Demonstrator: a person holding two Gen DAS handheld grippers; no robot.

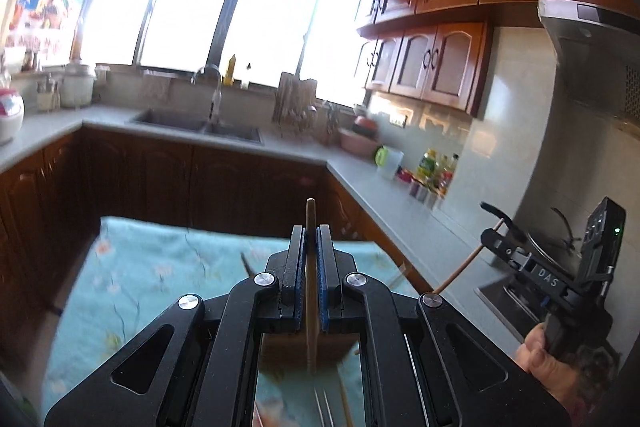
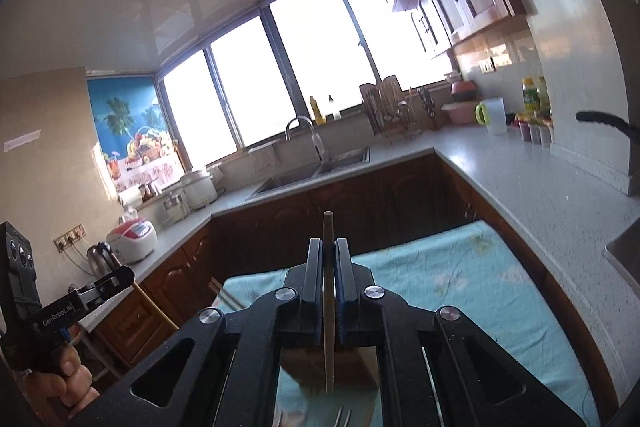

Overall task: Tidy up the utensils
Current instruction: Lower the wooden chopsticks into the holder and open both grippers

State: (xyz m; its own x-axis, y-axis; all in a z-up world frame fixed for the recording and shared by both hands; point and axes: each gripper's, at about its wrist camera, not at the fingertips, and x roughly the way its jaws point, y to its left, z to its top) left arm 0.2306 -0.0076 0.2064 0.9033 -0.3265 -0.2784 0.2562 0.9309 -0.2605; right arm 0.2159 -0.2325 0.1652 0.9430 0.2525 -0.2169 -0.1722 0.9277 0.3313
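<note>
Chopsticks, one per hand: left tongs [image 1: 311, 239] clamped on a wooden chopstick [image 1: 310, 215], tip poking out at 12 o'clock past the pads; right tongs [image 2: 329, 251] clamped on a second chopstick [image 2: 328, 227], same pose. Both sticks run back between the jaws toward the camera, over a brown wooden block-like holder [image 2: 332, 367] sitting on the turquoise floral cloth [image 2: 460, 279]; can't tell if it has slots. More utensils lie on the cloth at 6 o'clock: metal tines [image 2: 342, 417], blurred. Right hand [image 1: 538, 351] shows at 4 o'clock in the left view, its stick [image 1: 466, 261] angled across. Left hand [image 2: 68, 375] sits at 8 o'clock in the right view.

Likely step: carry the pair to the holder or lay them together.

To do it well: keep the grip firm, since thin round sticks can pivot between pads. Bring both tips parallel before lowering. Go slowly over the holder, one stick at a time, so the tongs don't collide. Release only once the stick's end is supported.
</note>
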